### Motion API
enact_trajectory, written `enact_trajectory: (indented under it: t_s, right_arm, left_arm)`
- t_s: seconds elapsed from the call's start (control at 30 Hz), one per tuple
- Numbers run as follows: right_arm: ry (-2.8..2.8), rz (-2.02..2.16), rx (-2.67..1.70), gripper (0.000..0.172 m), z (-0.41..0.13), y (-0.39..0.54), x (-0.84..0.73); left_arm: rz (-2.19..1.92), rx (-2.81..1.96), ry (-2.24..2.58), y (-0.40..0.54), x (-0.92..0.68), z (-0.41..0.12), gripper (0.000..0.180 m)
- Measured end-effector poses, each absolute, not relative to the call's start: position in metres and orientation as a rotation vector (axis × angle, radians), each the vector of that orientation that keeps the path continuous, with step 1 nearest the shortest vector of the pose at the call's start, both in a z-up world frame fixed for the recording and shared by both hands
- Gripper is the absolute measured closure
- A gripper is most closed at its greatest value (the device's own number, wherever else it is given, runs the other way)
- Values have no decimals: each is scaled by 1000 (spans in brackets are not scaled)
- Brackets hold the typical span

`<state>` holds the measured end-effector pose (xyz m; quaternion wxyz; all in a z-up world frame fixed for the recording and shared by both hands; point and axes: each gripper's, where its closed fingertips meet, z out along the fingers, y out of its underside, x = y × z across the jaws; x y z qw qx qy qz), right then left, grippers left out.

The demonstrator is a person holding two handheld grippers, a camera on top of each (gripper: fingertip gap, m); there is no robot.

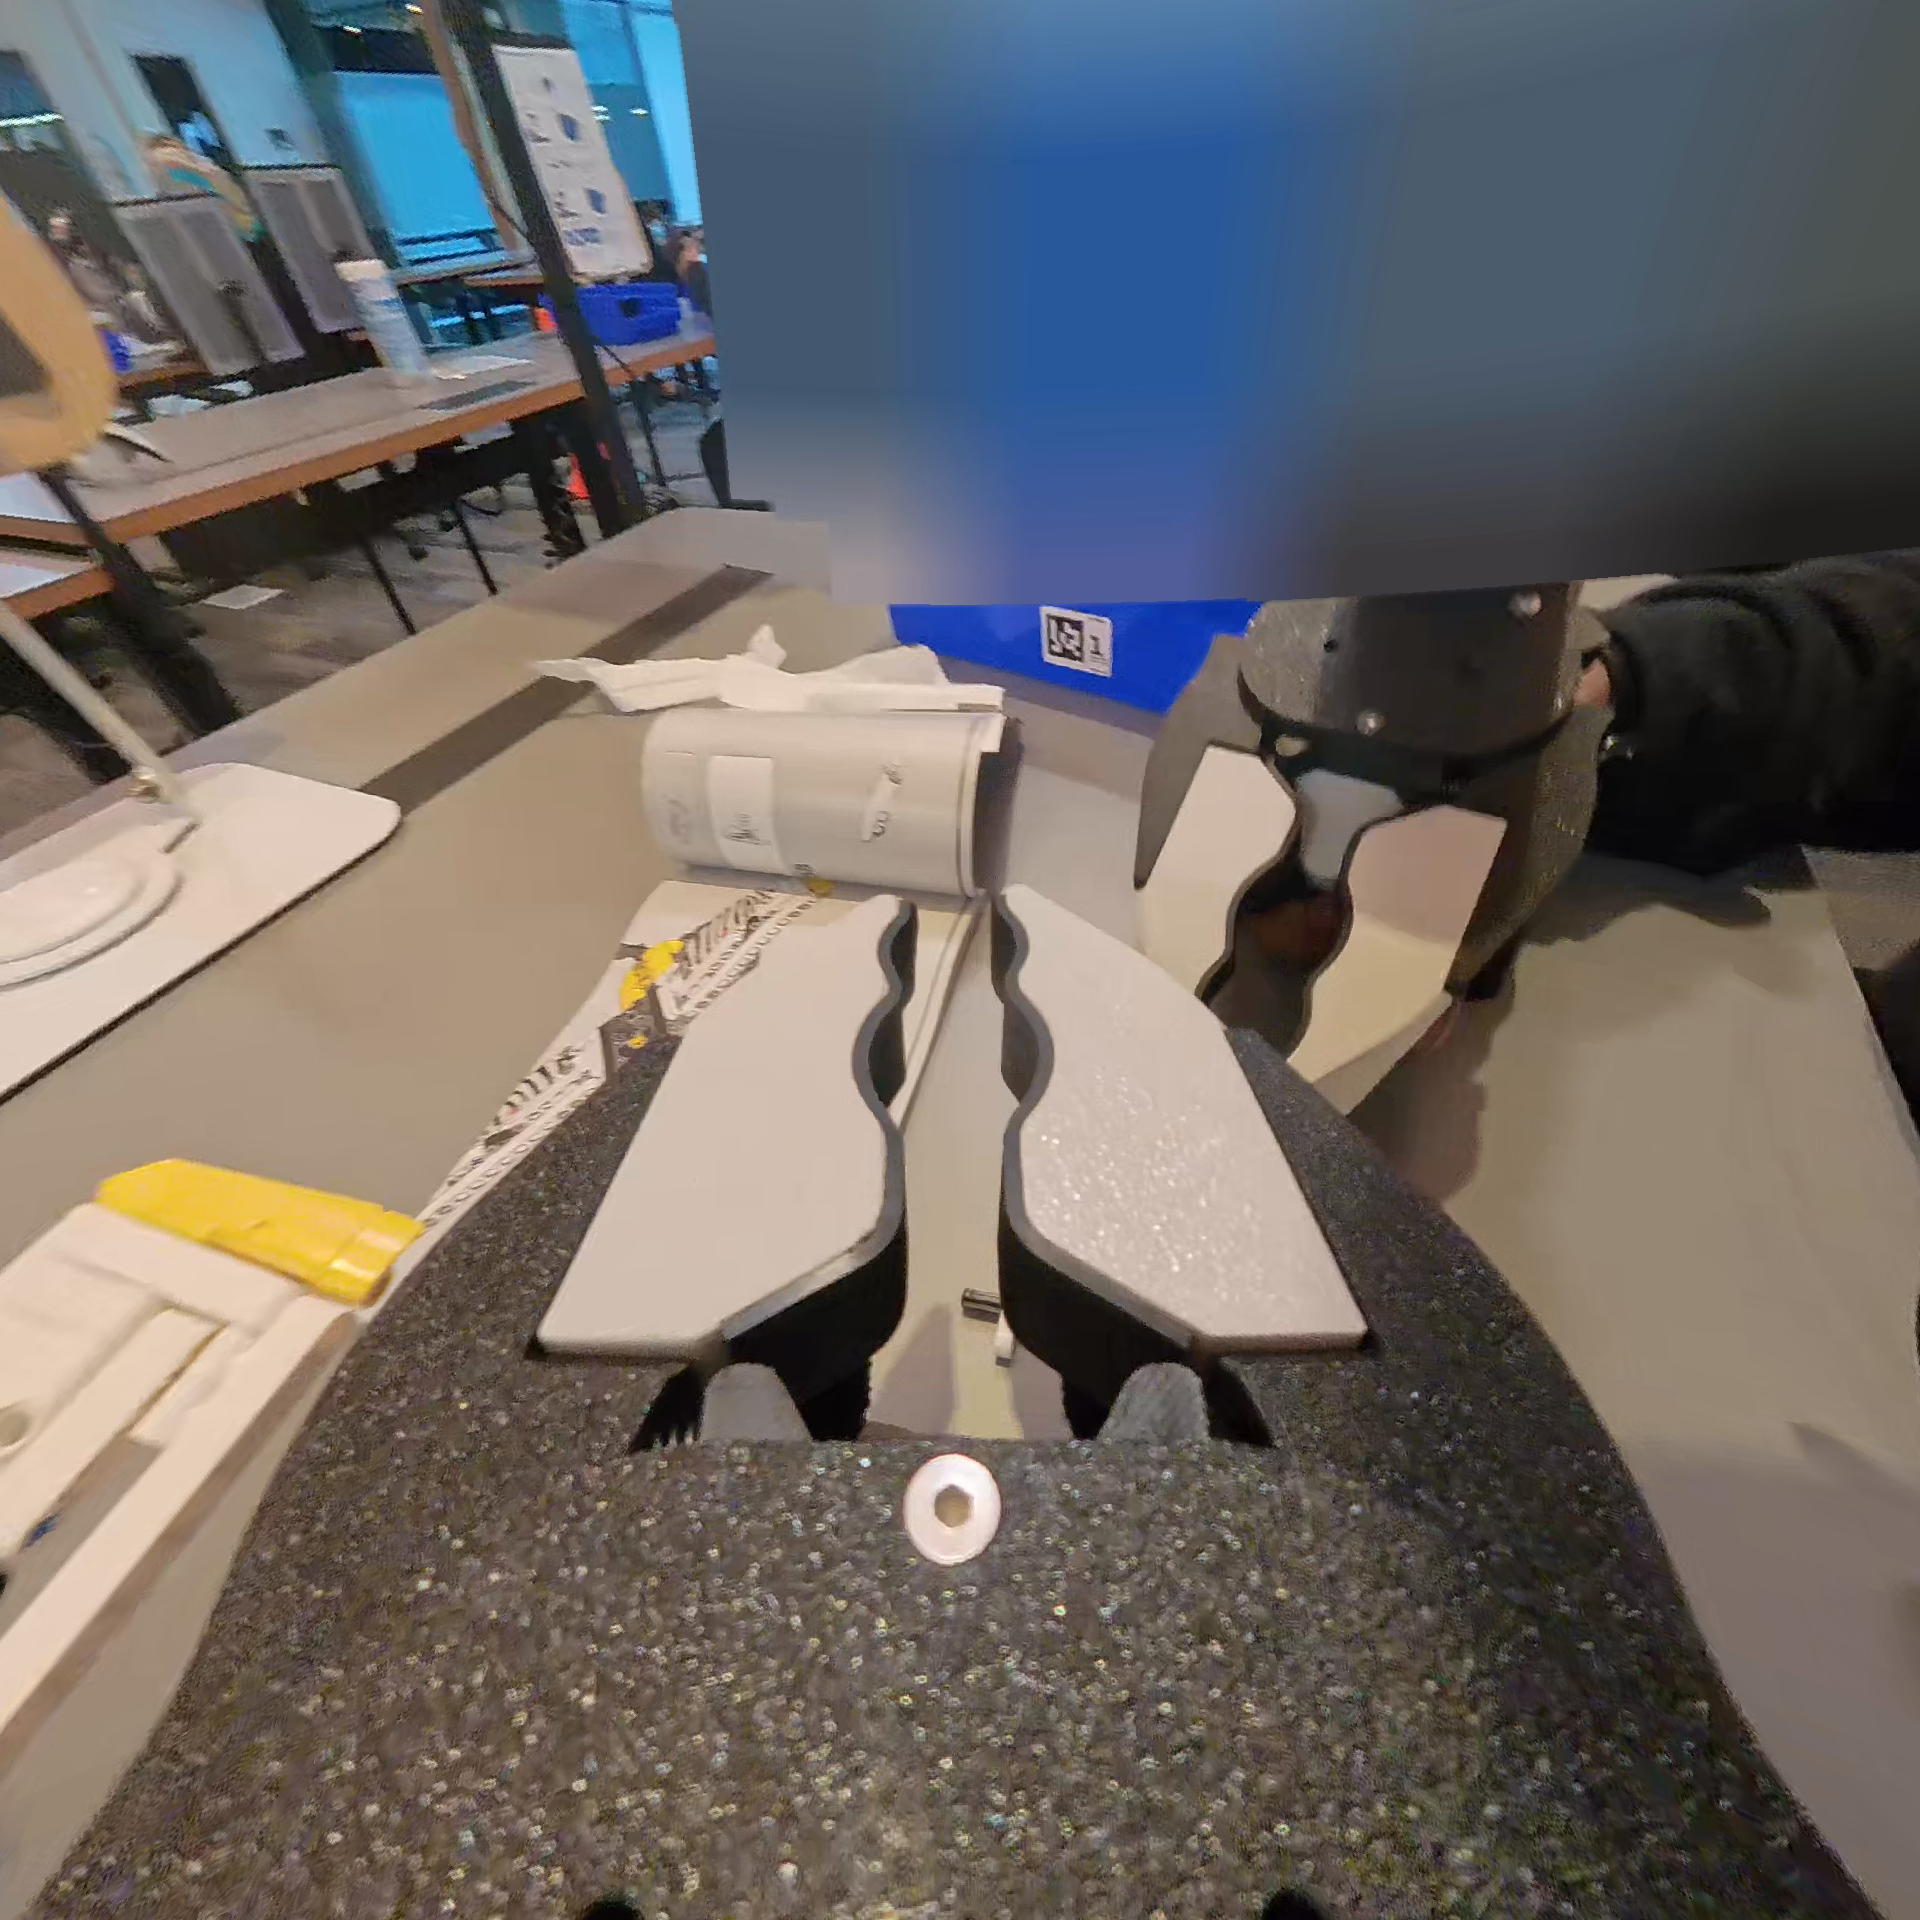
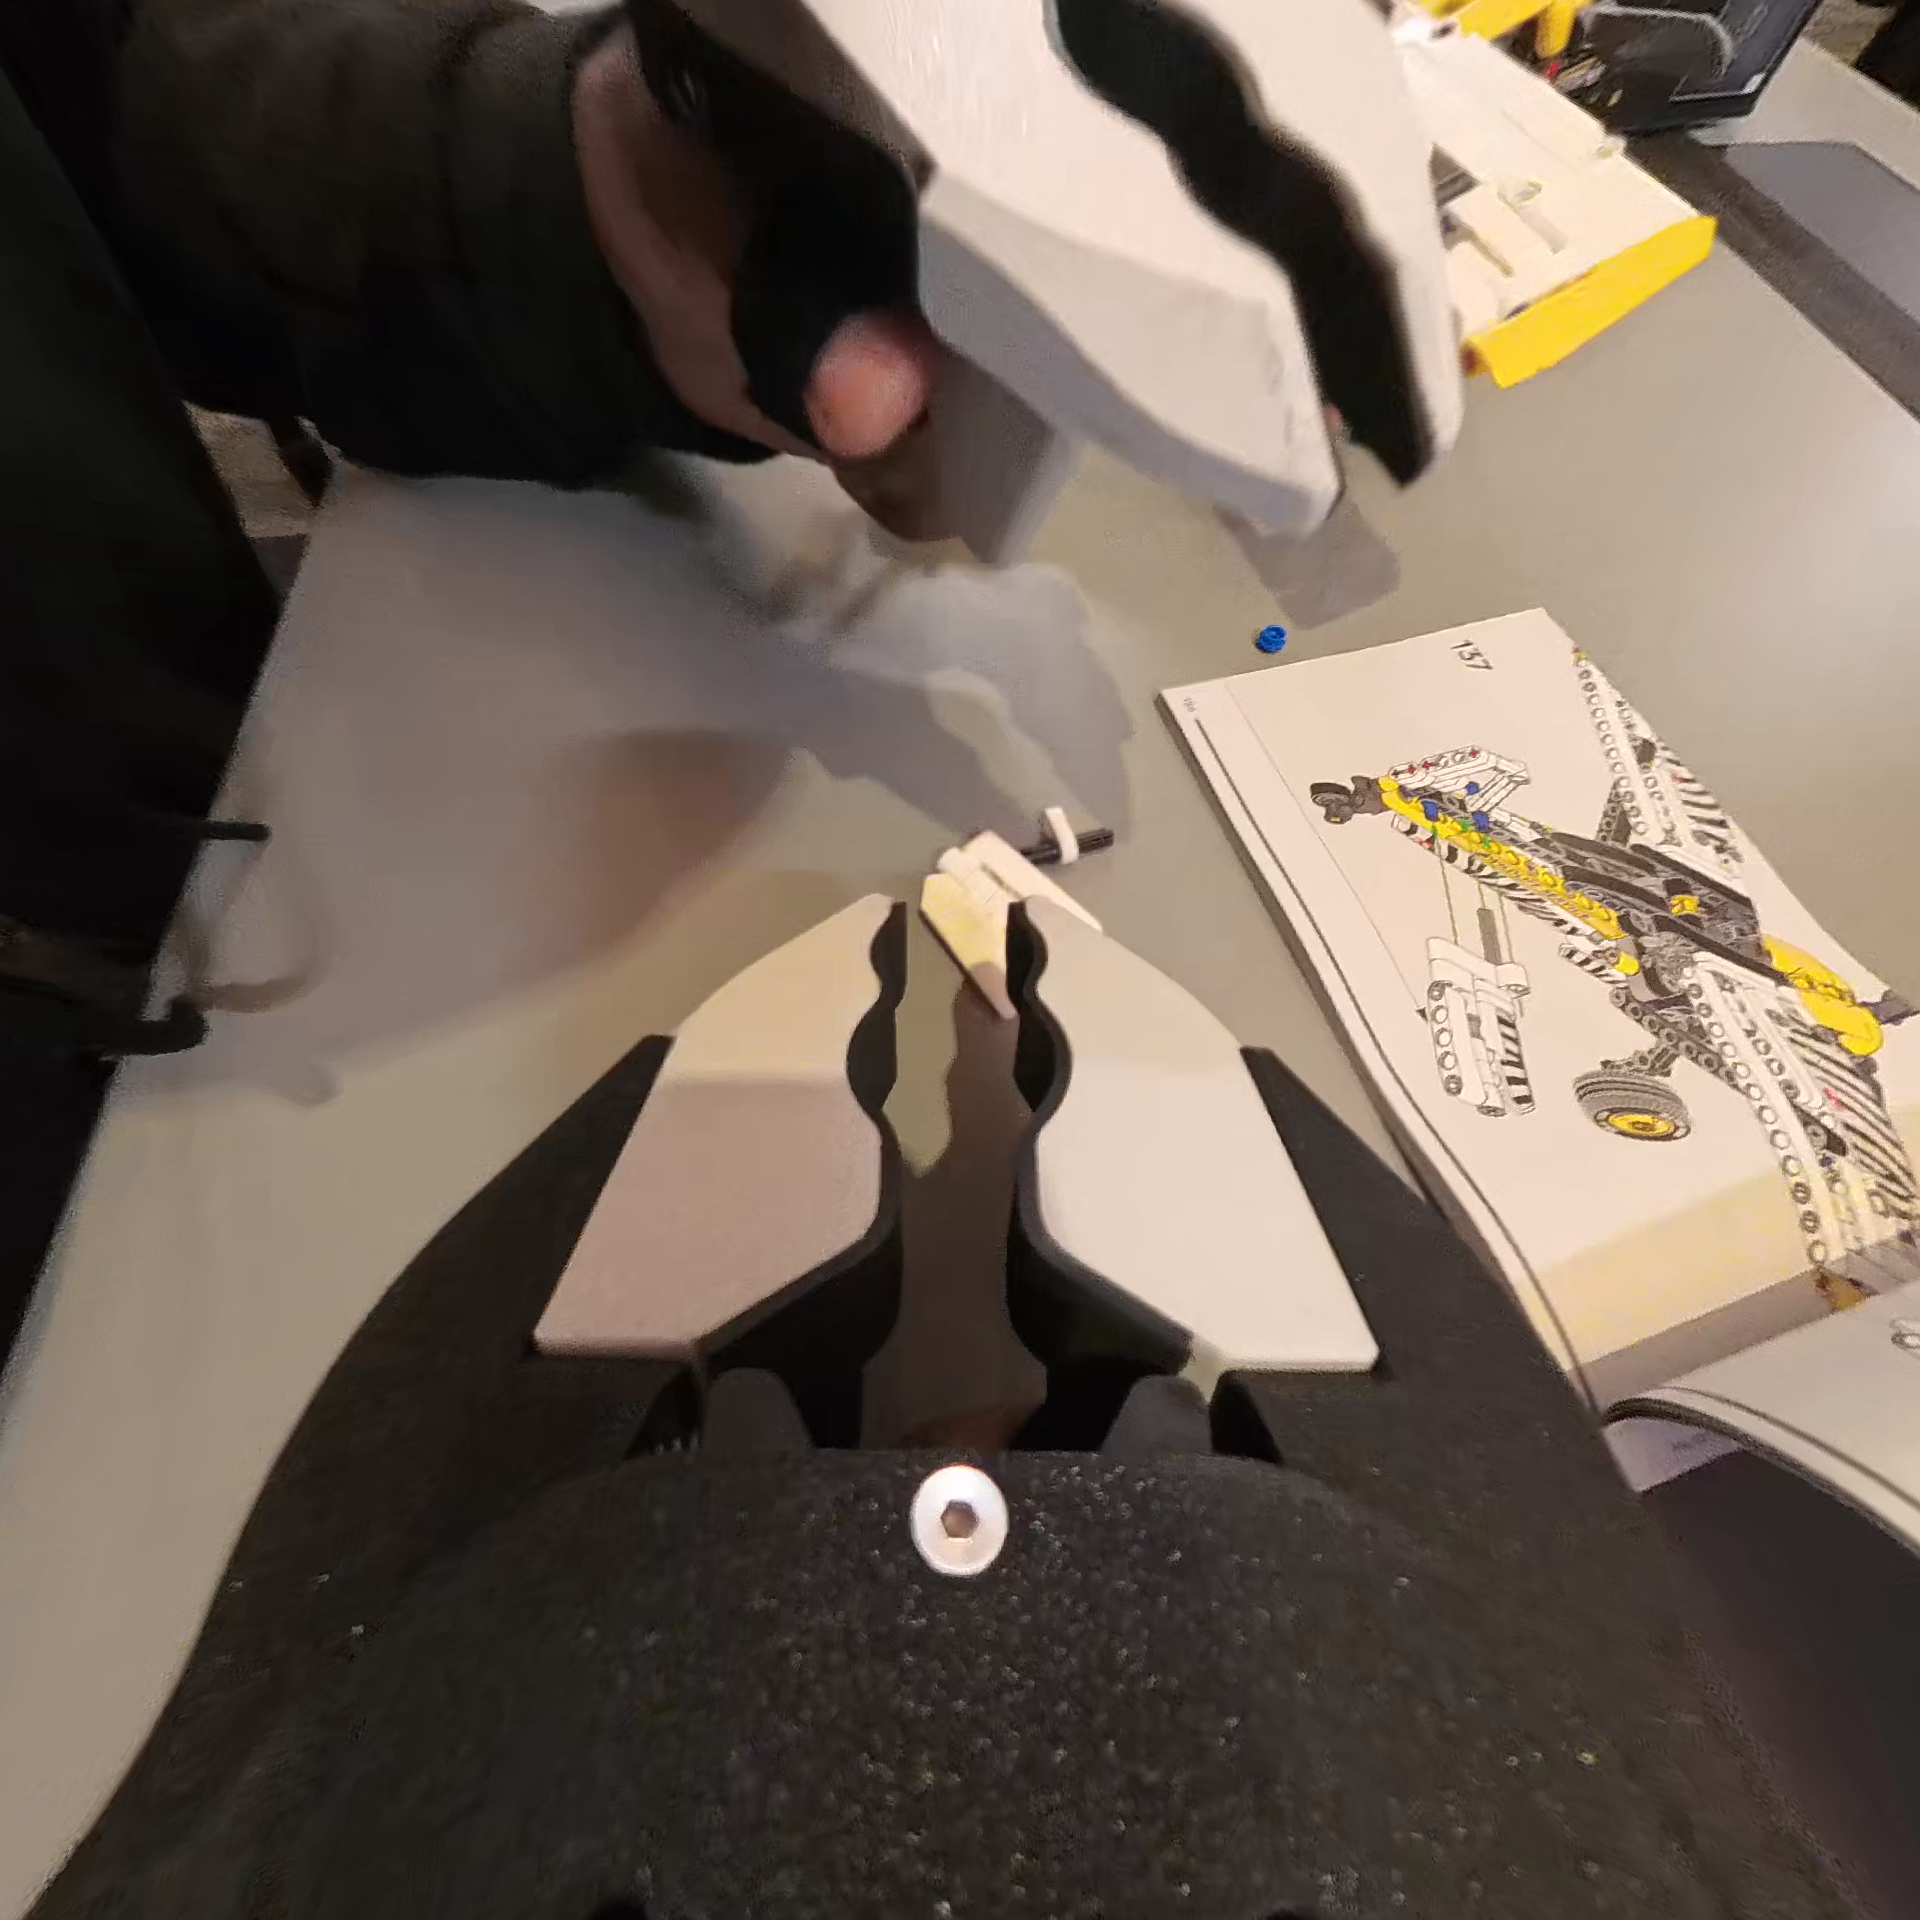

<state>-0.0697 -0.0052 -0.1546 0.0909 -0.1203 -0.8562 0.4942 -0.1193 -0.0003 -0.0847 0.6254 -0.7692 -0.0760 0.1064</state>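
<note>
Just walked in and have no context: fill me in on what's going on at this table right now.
A person in dark sleeves holds a two-finger gripper in each hand over a grey table. The right gripper has its jaws slightly apart around a small white brick piece on the table, beside a black pin with a white bush; no firm grip shows. The left gripper is open and empty, above the spine of an open instruction booklet with curled pages. A tiny blue part lies apart.

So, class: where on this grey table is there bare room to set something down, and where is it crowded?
Bare: the table left of the right gripper. Crowded: right of it lies the open booklet, at its fingertips a white piece and black pin, beyond them a blue stud.
</note>
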Motion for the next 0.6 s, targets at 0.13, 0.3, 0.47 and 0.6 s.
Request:
enact_trajectory:
  t_s: [0.13, 0.3, 0.47, 0.6]
  right_arm:
    - [-2535, 1417, -430, 152, -157, -9, -87]
    - [-2606, 1266, -406, 152, -166, -16, -105]
    - [-2756, 1078, -250, 152, -172, -35, -111]
    - [-2850, 842, -103, 152, -186, -45, -111]
  left_arm:
    - [283, -1785, -312, -16, -127, -80, 166]
    - [258, -1893, -445, -34, -117, -108, 166]
    - [306, -1949, -469, -47, -107, -123, 167]
    - [316, -1931, -477, -55, -101, -126, 167]
